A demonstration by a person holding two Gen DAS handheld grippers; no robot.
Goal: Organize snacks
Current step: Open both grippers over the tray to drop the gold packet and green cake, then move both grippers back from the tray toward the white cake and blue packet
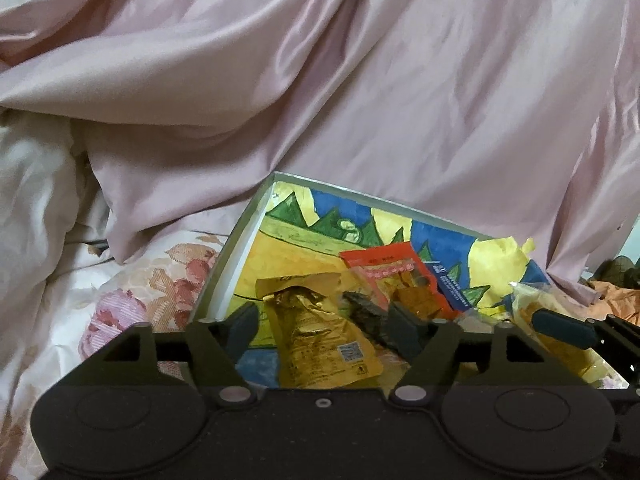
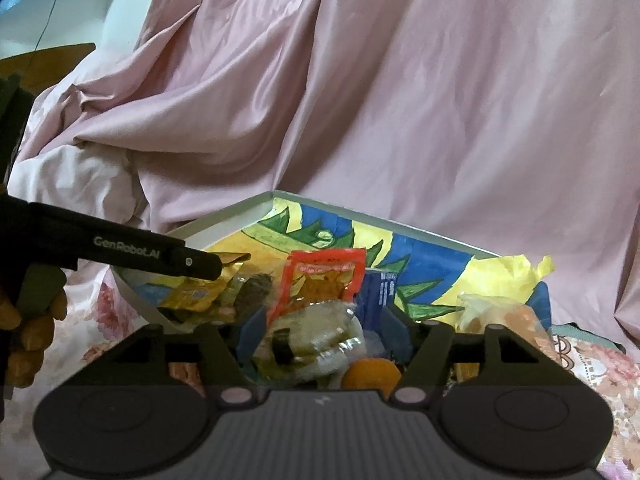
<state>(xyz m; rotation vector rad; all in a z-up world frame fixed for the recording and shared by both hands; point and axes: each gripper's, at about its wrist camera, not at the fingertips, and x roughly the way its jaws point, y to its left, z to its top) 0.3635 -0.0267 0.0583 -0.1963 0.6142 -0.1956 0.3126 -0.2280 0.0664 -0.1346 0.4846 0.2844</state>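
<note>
Left gripper point(image 1: 322, 326) hovering over box point(image 1: 224, 264) on flowered bedsheet point(image 1: 132, 304), fingers apart around gold packet point(image 1: 320, 344) without clamping. Right gripper point(image 2: 320, 330) above same box, fingers spread beside clear packet point(image 2: 316, 344). Red packet point(image 2: 320, 280) farther in. Pink blanket point(image 2: 400, 100) behind.

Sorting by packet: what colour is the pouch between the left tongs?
Gold pouch; left wrist view shows it best.
</note>
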